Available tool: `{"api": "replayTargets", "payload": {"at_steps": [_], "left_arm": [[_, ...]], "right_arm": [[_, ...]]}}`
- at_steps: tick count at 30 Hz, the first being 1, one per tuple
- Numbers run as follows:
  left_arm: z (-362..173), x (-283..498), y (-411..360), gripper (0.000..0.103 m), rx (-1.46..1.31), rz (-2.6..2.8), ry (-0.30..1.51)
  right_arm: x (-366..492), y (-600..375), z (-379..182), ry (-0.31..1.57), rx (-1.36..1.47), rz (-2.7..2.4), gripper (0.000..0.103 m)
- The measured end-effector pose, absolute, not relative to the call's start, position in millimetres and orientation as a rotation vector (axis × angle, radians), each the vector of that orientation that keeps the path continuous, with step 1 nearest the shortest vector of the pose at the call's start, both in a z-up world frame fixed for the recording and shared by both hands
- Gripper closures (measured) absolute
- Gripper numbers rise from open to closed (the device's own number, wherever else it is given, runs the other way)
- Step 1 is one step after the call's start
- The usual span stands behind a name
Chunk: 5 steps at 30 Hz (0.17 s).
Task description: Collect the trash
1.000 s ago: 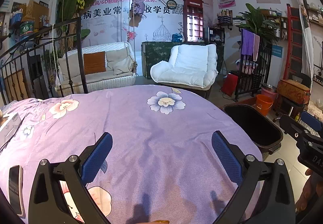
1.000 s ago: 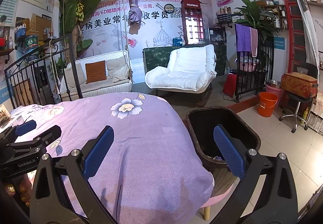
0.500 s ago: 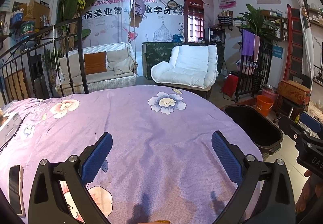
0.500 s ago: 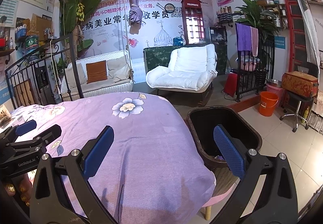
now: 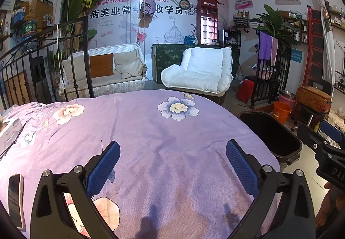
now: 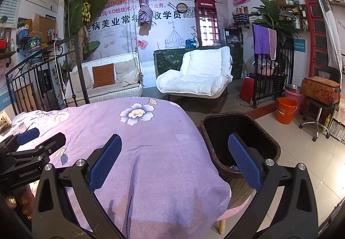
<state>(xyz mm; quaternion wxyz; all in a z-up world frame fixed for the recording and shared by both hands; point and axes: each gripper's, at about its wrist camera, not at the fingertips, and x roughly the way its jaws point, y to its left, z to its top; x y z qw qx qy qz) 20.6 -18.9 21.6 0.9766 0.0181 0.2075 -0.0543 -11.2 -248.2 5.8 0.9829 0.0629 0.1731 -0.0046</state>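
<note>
A dark trash bin (image 6: 239, 142) stands on the floor just right of a round table with a purple flowered cloth (image 6: 140, 148); it also shows in the left wrist view (image 5: 271, 137). A small pale scrap lies inside the bin near its front wall. My left gripper (image 5: 172, 161) is open and empty above the cloth. My right gripper (image 6: 174, 157) is open and empty over the table's right edge, its right finger in front of the bin. I see no loose trash on the cloth.
A phone (image 5: 15, 198) lies at the table's left edge, with a white box (image 5: 9, 133) farther back. Behind the table are an iron railing (image 5: 43, 62), a wicker swing seat (image 5: 107, 75) and a white armchair (image 5: 200, 71). An orange bucket (image 6: 286, 109) stands on the floor at right.
Almost nothing has moved; both views have drifted very slightly, and both grippers stay open and empty.
</note>
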Motion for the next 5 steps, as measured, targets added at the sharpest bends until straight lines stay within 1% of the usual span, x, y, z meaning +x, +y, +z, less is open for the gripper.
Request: {"api": "replayTargets", "payload": {"at_steps": [5], "left_arm": [[18.7,21.8,-18.6,0.005,0.035,-0.11,0.424]], "right_arm": [[-10.7,-248.3,4.3,0.352,0.126,-0.008,0.005]]}}
